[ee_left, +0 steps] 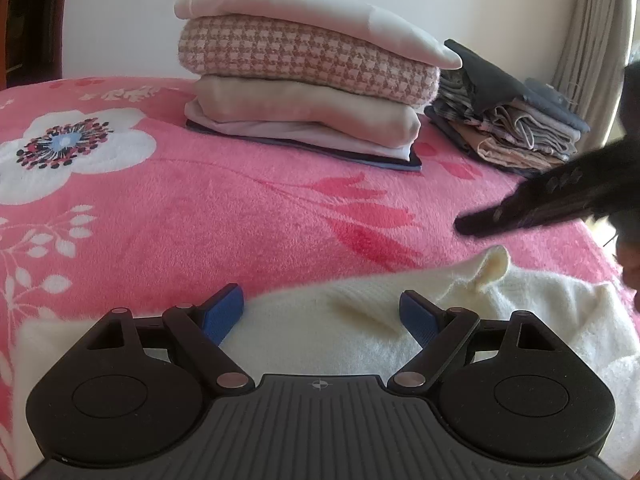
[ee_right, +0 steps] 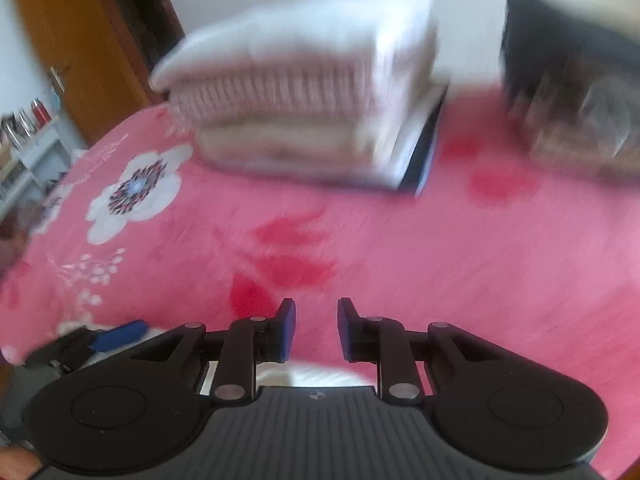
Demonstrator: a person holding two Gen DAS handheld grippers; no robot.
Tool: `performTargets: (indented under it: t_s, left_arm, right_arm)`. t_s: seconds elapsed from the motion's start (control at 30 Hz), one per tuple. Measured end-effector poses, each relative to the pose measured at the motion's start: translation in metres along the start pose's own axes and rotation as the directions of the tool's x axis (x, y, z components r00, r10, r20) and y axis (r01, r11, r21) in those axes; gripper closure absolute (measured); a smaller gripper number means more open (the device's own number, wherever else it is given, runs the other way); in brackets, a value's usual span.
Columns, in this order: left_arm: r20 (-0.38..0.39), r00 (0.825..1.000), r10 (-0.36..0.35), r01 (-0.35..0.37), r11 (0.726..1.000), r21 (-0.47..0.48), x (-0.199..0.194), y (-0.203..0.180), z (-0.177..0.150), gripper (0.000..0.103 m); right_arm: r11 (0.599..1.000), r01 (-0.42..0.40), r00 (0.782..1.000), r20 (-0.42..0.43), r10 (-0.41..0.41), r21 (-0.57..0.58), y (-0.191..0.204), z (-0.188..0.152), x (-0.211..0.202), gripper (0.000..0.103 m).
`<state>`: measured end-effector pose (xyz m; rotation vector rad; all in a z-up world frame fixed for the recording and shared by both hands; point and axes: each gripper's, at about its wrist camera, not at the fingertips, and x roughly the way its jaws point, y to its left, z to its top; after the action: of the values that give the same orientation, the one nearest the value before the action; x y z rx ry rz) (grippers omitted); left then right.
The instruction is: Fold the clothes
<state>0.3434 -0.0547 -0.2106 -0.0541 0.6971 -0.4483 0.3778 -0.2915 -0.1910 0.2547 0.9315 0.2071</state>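
Note:
A cream knit garment [ee_left: 352,332] lies spread on the pink floral blanket [ee_left: 200,208]. My left gripper [ee_left: 320,314] hovers just over its near part, jaws wide open, blue pads apart and nothing between them. A bunched corner of the garment [ee_left: 494,266] sticks up to the right. My right gripper [ee_left: 480,220] reaches in from the right above that corner, blurred. In the right wrist view the right gripper [ee_right: 317,328] shows a narrow gap between its blue pads with only pink blanket [ee_right: 400,260] behind it; a strip of cream garment [ee_right: 308,376] lies under its base.
A tall stack of folded clothes [ee_left: 304,76], cream and houndstooth, stands at the back of the bed. A lower pile of dark and patterned folded clothes [ee_left: 508,120] sits to its right. A curtain [ee_left: 592,20] hangs at far right. A wooden door [ee_right: 76,40] and shelves [ee_right: 28,140] show at left.

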Motion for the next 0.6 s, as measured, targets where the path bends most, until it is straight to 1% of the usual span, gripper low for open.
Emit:
performTargets:
  t_s: [0.03, 0.07, 0.2, 0.27, 0.33, 0.4, 0.47, 0.53, 0.6]
  left_arm:
    - [0.002, 1.000, -0.004, 0.004, 1.000, -0.004, 0.000, 0.001, 0.000, 0.017]
    - [0.005, 1.000, -0.008, 0.008, 1.000, -0.008, -0.001, 0.002, -0.001, 0.017]
    - [0.014, 1.000, -0.011, 0.011, 1.000, -0.003, 0.000, 0.001, -0.002, 0.015]
    - [0.013, 1.000, -0.005, 0.005, 1.000, 0.010, 0.000, -0.001, -0.003, 0.014]
    - [0.011, 1.000, 0.000, 0.000, 1.000, 0.021, 0.001, -0.003, -0.003, 0.013]
    - [0.009, 1.000, -0.008, 0.008, 1.000, 0.015, 0.000, -0.001, -0.003, 0.013]
    - [0.007, 1.000, -0.015, 0.015, 1.000, 0.009, -0.002, 0.001, -0.002, 0.013]
    - [0.009, 1.000, -0.012, 0.012, 1.000, 0.008, -0.004, 0.001, 0.000, 0.014]
    - [0.019, 1.000, -0.015, 0.015, 1.000, -0.001, -0.007, 0.002, 0.003, 0.014]
  right_arm:
    - [1.000, -0.012, 0.999, -0.031, 0.012, 0.018, -0.003, -0.001, 0.007, 0.080]
    - [1.000, -0.011, 0.999, -0.042, 0.011, 0.002, -0.002, -0.006, 0.008, 0.080]
    - [0.995, -0.022, 1.000, -0.014, 0.021, -0.101, 0.005, -0.039, -0.016, 0.080]
    - [0.989, 0.003, 1.000, 0.004, -0.003, -0.149, 0.006, -0.052, -0.022, 0.080]
    - [0.982, 0.035, 0.999, 0.001, -0.036, -0.188, 0.007, -0.059, -0.020, 0.080]
    - [0.978, 0.048, 0.999, -0.006, -0.050, -0.205, 0.007, -0.064, -0.016, 0.081]
    - [0.977, 0.057, 0.998, 0.006, -0.057, -0.206, 0.009, -0.062, -0.021, 0.080]
    - [0.980, 0.067, 0.997, 0.044, -0.059, -0.188, 0.009, -0.057, -0.033, 0.080]
    - [0.985, 0.057, 0.995, 0.088, -0.043, -0.166, 0.009, -0.051, -0.047, 0.080]
